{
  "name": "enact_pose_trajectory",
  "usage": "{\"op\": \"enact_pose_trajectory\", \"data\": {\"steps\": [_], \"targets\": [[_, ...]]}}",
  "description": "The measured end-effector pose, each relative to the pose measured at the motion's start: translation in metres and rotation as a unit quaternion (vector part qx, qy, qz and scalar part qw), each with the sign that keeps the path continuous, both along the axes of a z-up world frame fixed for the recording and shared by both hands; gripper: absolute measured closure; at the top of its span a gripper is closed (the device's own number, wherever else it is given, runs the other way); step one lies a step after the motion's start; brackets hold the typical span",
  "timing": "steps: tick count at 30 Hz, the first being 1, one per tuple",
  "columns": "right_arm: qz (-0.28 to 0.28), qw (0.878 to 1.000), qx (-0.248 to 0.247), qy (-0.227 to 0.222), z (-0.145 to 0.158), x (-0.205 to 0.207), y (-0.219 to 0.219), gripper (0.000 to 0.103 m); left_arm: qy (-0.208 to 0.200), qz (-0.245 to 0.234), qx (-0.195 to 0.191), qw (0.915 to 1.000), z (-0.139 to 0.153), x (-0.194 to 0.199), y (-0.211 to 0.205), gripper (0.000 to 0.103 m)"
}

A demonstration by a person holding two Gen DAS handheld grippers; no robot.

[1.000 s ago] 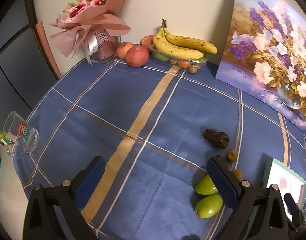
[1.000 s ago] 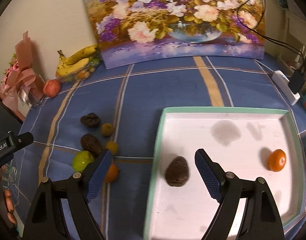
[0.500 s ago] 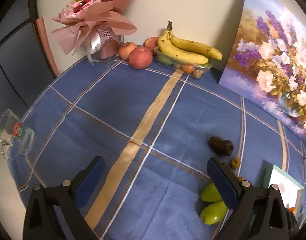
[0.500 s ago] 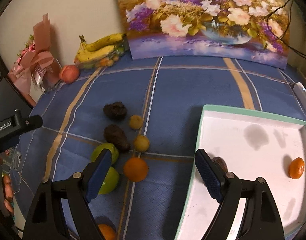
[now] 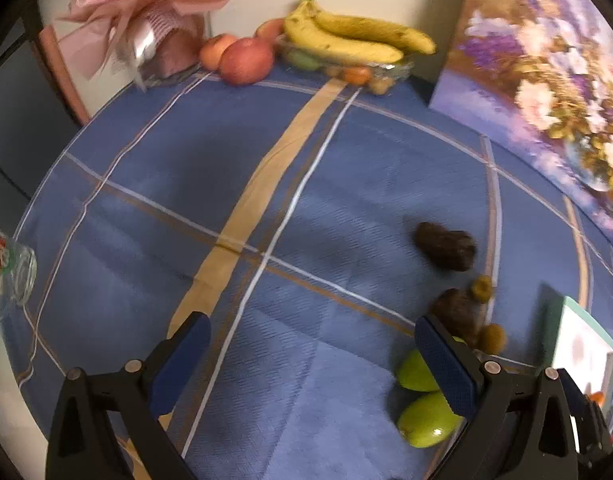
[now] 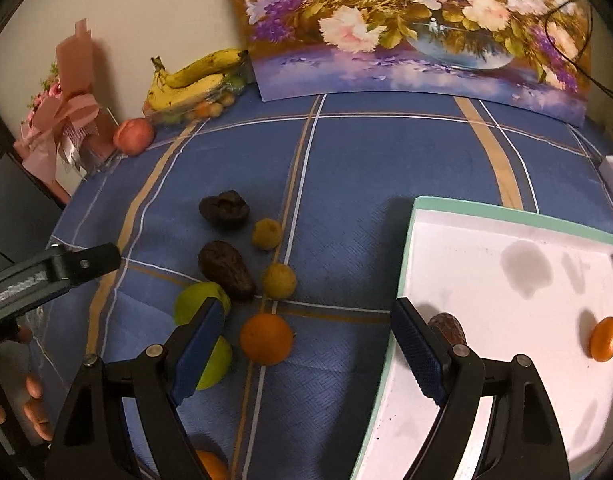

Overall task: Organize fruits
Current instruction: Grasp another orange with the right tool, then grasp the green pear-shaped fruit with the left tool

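A white tray with a green rim [image 6: 410, 240] lies at the right and holds a dark brown fruit [image 6: 448, 326] and a small orange [image 6: 604, 338]. Loose on the blue cloth lie two dark brown fruits [image 6: 224, 208] [image 6: 226, 270], two small yellow fruits [image 6: 267, 233] [image 6: 279, 280], an orange [image 6: 266, 338] and two green fruits [image 6: 196, 300] [image 5: 426, 424]. My right gripper [image 6: 302, 348] is open and empty above the orange. My left gripper [image 5: 310, 364] is open and empty, left of the green fruits.
At the back wall are bananas on a clear box [image 5: 354, 36], apples [image 5: 246, 60], a pink bouquet [image 5: 146, 20] and a flower painting [image 6: 406, 28]. A glass mug [image 5: 10, 276] lies at the left table edge. Another orange [image 6: 210, 466] sits at the bottom edge.
My right gripper has swung left from over the tray to over the loose fruit. My left gripper has moved forward and nearer the cloth.
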State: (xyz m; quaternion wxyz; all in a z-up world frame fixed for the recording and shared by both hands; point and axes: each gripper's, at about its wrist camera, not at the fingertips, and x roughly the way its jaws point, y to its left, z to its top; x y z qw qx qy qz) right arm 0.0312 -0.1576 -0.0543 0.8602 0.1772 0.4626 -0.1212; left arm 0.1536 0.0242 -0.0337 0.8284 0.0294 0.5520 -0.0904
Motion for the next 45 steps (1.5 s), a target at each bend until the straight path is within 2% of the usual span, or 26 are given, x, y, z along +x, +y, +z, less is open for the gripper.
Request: {"op": "enact_pose_trajectory", "data": {"steps": [4, 6, 7, 8, 18, 25, 28, 39, 45], "targets": [[0.009, 1.0, 0.003, 0.008, -0.006, 0.004, 0.005, 0.018, 0.015, 0.021, -0.007, 0.9996, -0.008, 0.004, 0.01, 0.0], [0.015, 1.0, 0.006, 0.012, -0.01, 0.006, 0.009, 0.022, 0.017, 0.025, -0.008, 0.9995, -0.009, 0.005, 0.013, 0.0], [0.018, 1.0, 0.008, 0.014, -0.012, 0.007, 0.01, 0.031, 0.018, 0.025, -0.009, 0.9995, -0.01, 0.005, 0.013, 0.0], [0.021, 1.0, 0.009, 0.018, -0.016, 0.008, 0.012, 0.035, 0.019, 0.025, -0.01, 0.9995, -0.011, 0.005, 0.013, 0.0], [0.036, 0.998, 0.022, 0.044, -0.038, 0.016, 0.022, 0.046, 0.03, 0.025, -0.019, 0.999, -0.014, 0.009, 0.011, 0.0], [0.039, 0.998, 0.021, 0.041, -0.038, 0.016, 0.022, 0.055, 0.034, 0.022, -0.022, 0.9989, -0.015, 0.005, 0.007, 0.0], [0.043, 0.998, 0.034, 0.036, -0.036, 0.016, 0.023, 0.064, 0.036, 0.019, -0.022, 0.999, -0.015, 0.002, 0.004, 0.0], [0.024, 0.998, 0.05, 0.038, -0.032, 0.005, 0.006, 0.066, 0.047, 0.001, -0.036, 0.9983, -0.016, -0.005, -0.013, 0.0], [0.007, 0.999, 0.041, 0.028, -0.02, -0.004, -0.012, 0.066, 0.06, -0.014, -0.051, 0.9968, -0.018, -0.012, -0.025, 0.001]]}}
